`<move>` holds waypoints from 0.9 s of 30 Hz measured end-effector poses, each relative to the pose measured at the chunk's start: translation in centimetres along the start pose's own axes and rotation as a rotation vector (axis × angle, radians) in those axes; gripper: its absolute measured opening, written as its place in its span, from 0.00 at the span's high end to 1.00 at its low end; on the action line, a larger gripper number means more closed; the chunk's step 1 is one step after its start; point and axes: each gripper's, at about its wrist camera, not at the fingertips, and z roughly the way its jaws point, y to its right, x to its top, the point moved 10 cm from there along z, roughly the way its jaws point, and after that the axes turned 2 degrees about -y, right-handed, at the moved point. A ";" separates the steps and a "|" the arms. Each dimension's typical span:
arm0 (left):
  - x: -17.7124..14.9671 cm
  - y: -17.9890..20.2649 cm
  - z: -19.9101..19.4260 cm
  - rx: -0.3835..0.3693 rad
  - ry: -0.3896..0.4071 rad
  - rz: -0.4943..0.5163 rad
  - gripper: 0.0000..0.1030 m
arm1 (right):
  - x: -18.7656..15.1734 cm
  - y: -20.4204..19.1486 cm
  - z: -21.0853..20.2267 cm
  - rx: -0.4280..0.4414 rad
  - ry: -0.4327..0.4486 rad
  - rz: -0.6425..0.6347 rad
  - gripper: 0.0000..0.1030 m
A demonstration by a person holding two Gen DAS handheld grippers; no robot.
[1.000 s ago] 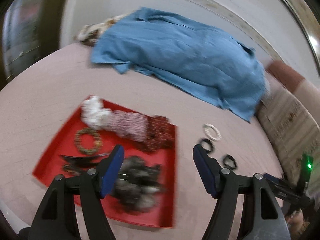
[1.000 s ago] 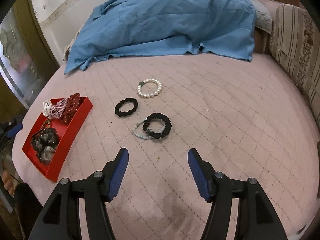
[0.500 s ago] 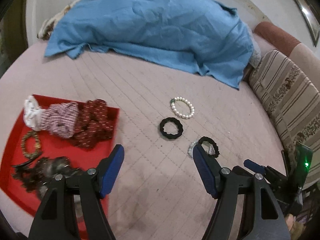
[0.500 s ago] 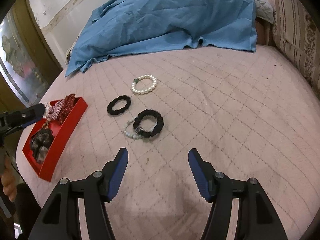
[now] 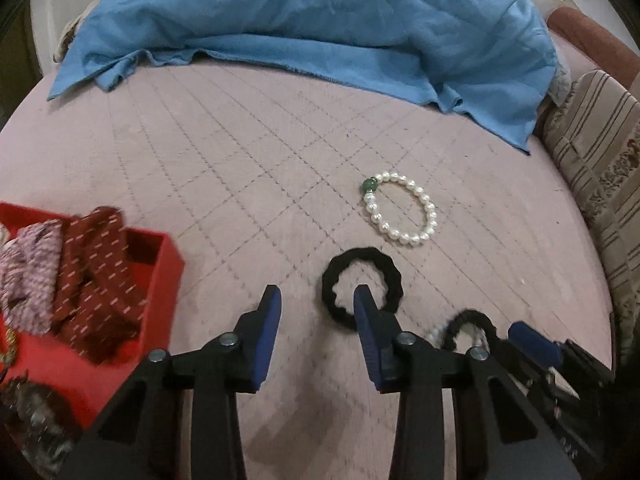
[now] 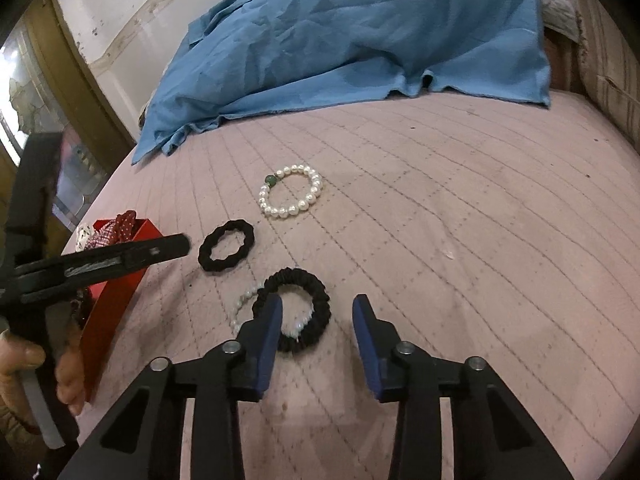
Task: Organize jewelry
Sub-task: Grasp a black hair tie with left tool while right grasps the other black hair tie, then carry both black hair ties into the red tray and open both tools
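A white pearl bracelet (image 5: 402,211) with one green bead lies on the pink quilted bed; it also shows in the right wrist view (image 6: 291,196). A black scrunchie (image 5: 362,286) lies nearer, just past my open left gripper (image 5: 316,306), whose right finger overlaps it. It shows in the right wrist view (image 6: 226,245) too. A second black scrunchie (image 6: 294,314) lies on a pale bead bracelet (image 6: 242,304), right in front of my open, empty right gripper (image 6: 317,314). The red tray (image 5: 160,276) at left holds fabric scrunchies.
A blue cloth (image 5: 320,20) covers the far part of the bed. A striped cushion (image 5: 600,168) lies at the right edge. The left gripper's arm (image 6: 100,264) and a hand reach in at the left of the right wrist view, over the tray (image 6: 116,300).
My left gripper has swung right from over the red tray to the black scrunchie. My right gripper has moved forward and lower, close to the scrunchie on the bead bracelet.
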 end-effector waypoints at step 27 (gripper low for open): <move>-1.1 2.2 -3.0 -0.006 0.046 0.034 0.93 | 0.6 -1.0 -1.2 0.076 0.055 0.022 0.91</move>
